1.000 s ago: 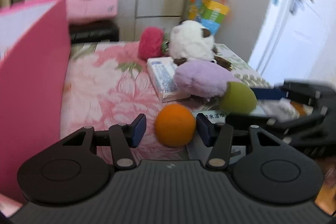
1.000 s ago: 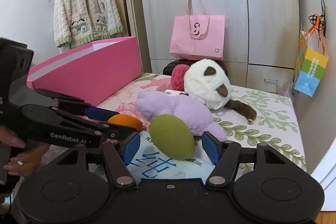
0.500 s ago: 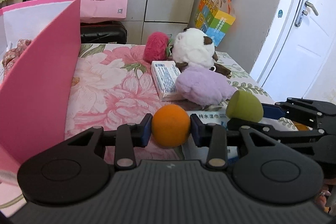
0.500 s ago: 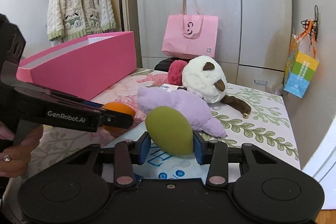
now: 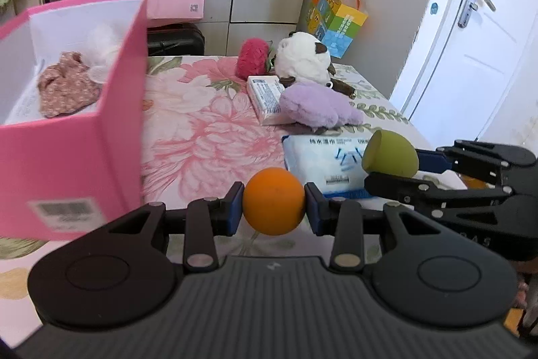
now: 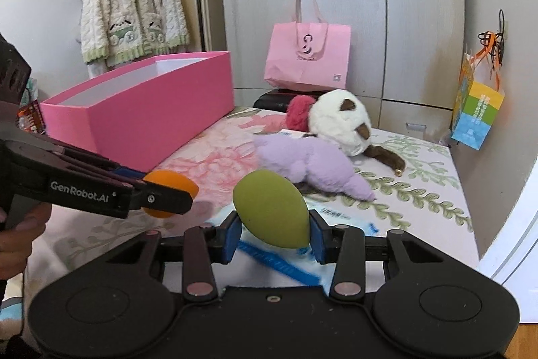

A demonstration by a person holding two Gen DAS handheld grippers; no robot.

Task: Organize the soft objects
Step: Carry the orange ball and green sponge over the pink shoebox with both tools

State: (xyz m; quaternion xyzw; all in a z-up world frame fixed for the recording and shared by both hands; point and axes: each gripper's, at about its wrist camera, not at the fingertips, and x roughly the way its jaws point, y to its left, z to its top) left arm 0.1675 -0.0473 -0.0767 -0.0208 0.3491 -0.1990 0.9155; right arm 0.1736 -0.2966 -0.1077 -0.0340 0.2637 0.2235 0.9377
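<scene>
The left gripper (image 5: 274,202) clamps an orange ball (image 5: 274,201); the right gripper (image 6: 275,229) clamps a green egg-shaped sponge (image 6: 270,212). Floral bedspread (image 5: 201,130) beneath; pink box (image 5: 77,157) at nine o'clock, its contents half hidden.

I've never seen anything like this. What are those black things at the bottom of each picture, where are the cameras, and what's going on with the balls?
There is no robot here: a person holds a black two-finger tool in each hand, with a camera on each looking along its fingers. In the left tool's picture, the left gripper is shut on an orange ball. In the right tool's picture, the right gripper is shut on a green egg-shaped sponge. Each tool also shows in the other's picture. They are over a flowered bed with a purple plush toy, a white and brown plush toy, a red fluffy toy and packs of wipes. An open pink box beside them already holds some soft things.
</scene>
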